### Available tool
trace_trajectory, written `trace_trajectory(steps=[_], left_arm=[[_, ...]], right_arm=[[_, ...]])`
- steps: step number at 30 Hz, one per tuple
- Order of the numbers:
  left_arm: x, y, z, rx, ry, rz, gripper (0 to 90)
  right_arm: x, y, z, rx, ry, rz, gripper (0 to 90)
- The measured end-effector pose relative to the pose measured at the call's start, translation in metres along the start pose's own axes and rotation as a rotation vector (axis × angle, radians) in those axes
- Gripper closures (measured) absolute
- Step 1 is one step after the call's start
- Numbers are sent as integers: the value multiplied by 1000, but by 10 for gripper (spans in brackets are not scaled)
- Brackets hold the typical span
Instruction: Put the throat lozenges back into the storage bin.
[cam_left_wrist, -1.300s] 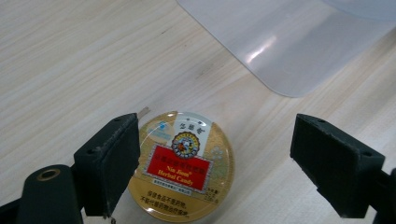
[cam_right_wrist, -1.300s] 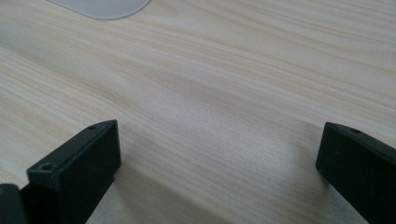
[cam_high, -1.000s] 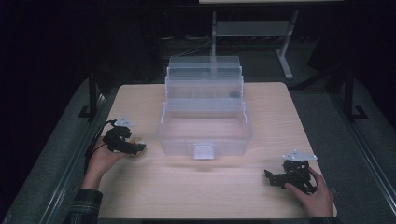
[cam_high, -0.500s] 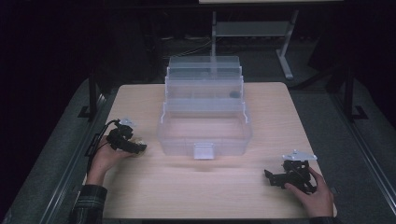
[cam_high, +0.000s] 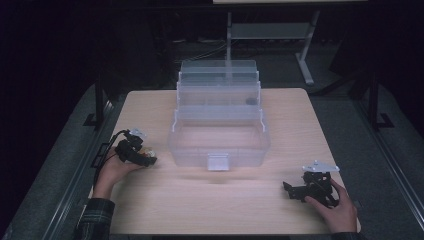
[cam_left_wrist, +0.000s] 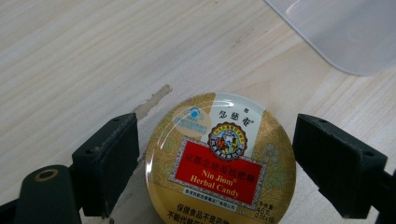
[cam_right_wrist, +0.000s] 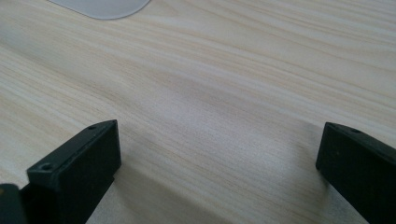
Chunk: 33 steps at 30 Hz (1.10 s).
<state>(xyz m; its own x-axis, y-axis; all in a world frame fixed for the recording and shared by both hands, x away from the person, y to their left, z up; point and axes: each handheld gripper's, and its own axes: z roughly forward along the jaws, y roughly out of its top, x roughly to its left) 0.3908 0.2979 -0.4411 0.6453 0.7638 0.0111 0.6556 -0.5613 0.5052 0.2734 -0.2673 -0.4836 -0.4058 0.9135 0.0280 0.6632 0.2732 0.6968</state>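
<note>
1. Left claw stands wide apart around a round gold candy tin; we see a gap between the tin and each pad, so nothing is gripped.
2. Our right claw is spread just as wide over bare wood, holding nothing.
3. We find the tin lying flat on the surface at its left side, just beside the clear tiered plastic box, whose rounded corner sits past the tin.
4. Being round, the tin has no long axis; its red label reads upright toward the left claw's camera.
5. Both hands rest near the front edge, well apart.
</note>
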Motion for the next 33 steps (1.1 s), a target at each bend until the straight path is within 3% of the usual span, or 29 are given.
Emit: trace_trajectory(steps=[20,33], left_arm=[[-2,-2,8,59,15,8,151],[-1,-3,8,62,-3,-2,193]], right_arm=[[0,0,0,0,0,0,0],[0,0,0,0,0,0,0]])
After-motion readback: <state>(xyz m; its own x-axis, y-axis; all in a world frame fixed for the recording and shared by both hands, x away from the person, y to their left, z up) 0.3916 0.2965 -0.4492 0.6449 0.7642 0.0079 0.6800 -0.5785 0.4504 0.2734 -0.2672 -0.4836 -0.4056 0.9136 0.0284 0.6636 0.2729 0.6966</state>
